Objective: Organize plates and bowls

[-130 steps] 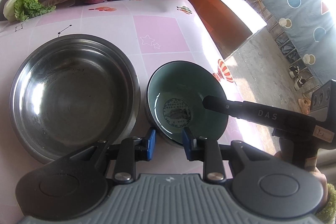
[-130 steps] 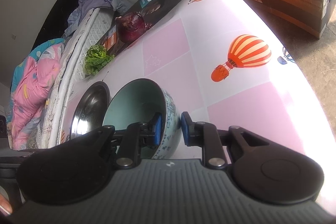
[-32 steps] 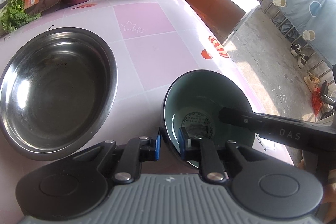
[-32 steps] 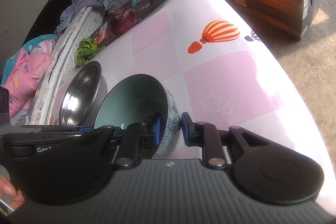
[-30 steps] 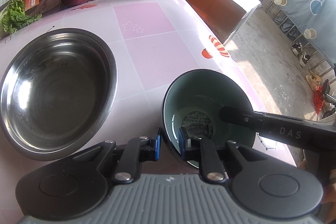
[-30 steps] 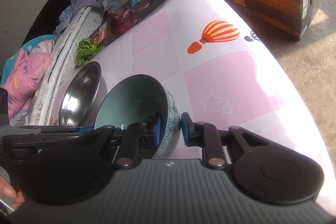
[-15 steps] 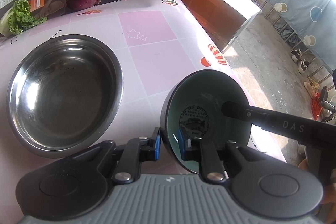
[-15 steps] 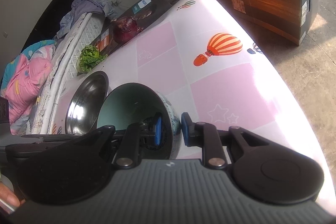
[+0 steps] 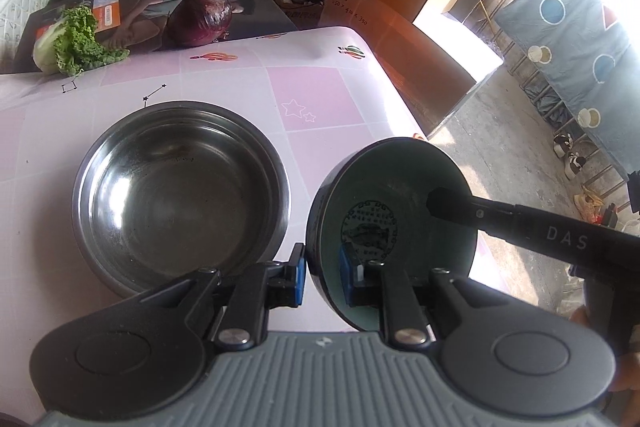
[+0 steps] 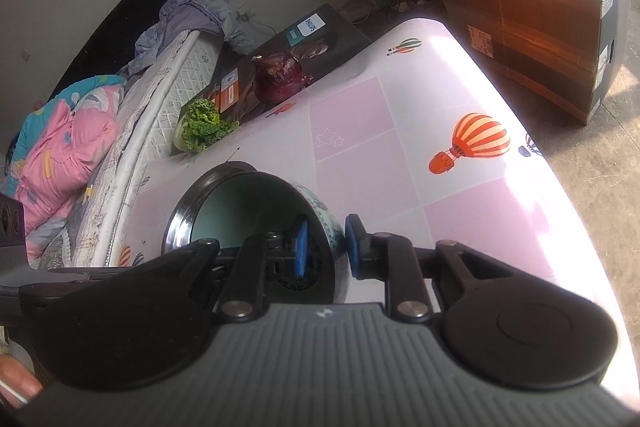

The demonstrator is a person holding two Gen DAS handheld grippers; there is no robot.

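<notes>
Between both claws, the ceramic bowl (image 9: 394, 223) is hanging tilted above the pink tabletop (image 9: 320, 99). Left claw (image 9: 322, 277) is clamping the near rim; right claw (image 10: 323, 247) is clamping the opposite wall, one pad inside, one outside. Steel bowl (image 9: 180, 195) is sitting empty just to the left of the left claw. Judgement: nesting is likely next, so both hands should be travelling together, levelling the ceramic bowl before lowering it centred, then releasing only once it is resting.

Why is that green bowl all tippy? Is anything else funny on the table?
The green bowl is tilted on its side in the air, because the left gripper and the right gripper both pinch its rim. The steel bowl sits flat. Nothing looks spilled or broken.
</notes>
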